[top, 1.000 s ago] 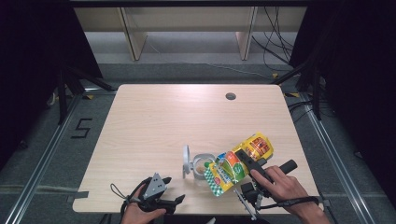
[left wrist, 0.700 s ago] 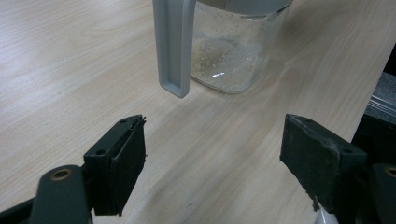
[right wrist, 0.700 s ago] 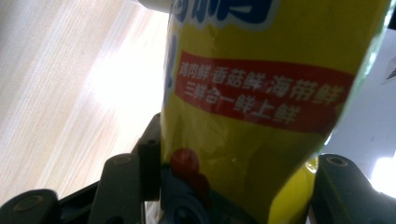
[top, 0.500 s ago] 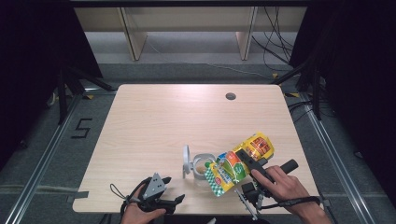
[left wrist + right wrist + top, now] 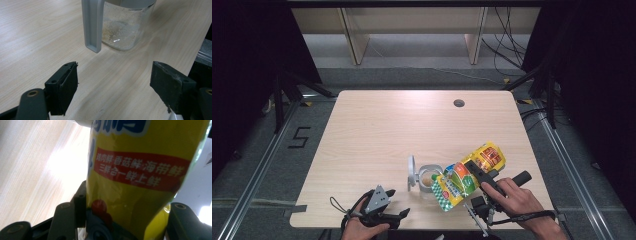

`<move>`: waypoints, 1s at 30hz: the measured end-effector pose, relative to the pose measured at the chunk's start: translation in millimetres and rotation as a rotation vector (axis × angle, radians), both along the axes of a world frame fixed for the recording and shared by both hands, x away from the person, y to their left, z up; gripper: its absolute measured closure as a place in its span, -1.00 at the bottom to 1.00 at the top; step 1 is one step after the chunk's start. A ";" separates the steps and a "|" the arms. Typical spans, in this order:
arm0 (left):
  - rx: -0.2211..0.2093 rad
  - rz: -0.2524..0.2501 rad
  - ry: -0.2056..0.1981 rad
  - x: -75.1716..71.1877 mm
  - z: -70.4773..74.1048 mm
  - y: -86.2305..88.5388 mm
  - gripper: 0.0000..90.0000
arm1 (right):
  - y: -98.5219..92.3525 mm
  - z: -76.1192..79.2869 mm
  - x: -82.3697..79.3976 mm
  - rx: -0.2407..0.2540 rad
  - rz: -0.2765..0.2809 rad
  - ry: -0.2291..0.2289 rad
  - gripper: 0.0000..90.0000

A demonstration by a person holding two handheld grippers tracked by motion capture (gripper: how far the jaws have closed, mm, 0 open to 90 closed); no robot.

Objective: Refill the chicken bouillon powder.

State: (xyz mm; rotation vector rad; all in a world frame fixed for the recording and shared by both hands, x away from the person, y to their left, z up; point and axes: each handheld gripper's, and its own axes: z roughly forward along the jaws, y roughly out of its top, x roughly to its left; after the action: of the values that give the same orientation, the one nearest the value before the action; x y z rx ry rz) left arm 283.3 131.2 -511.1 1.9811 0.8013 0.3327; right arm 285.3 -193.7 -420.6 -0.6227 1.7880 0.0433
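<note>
Jaws of the right tool (image 5: 479, 172) pinch a yellow seasoning pouch (image 5: 469, 172), held tilted with its green end over the clear lidded jar (image 5: 428, 178) just to that tool's left. The jar stands on the wooden surface (image 5: 387, 130), its grey lid (image 5: 411, 171) flipped up. The left tool (image 5: 113, 82), near the surface's front edge, has its jaws spread on nothing, facing the jar.
</note>
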 end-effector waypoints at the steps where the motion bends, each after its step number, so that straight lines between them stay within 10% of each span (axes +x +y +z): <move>1: 0.008 0.002 0.001 -0.5 0.6 0.2 -0.52 | 0.1 0.2 0.1 0.000 0.001 -0.001 0.09; 30: 0.005 0.002 -0.002 -0.3 0.5 0.3 -0.52 | -1.6 -0.1 0.1 0.006 0.014 -0.013 0.09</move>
State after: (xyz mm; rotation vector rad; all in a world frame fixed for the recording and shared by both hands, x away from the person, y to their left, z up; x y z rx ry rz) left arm 283.0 131.5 -510.5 1.9845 0.8015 0.3378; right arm 285.3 -195.3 -420.7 -0.6303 1.7710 0.0539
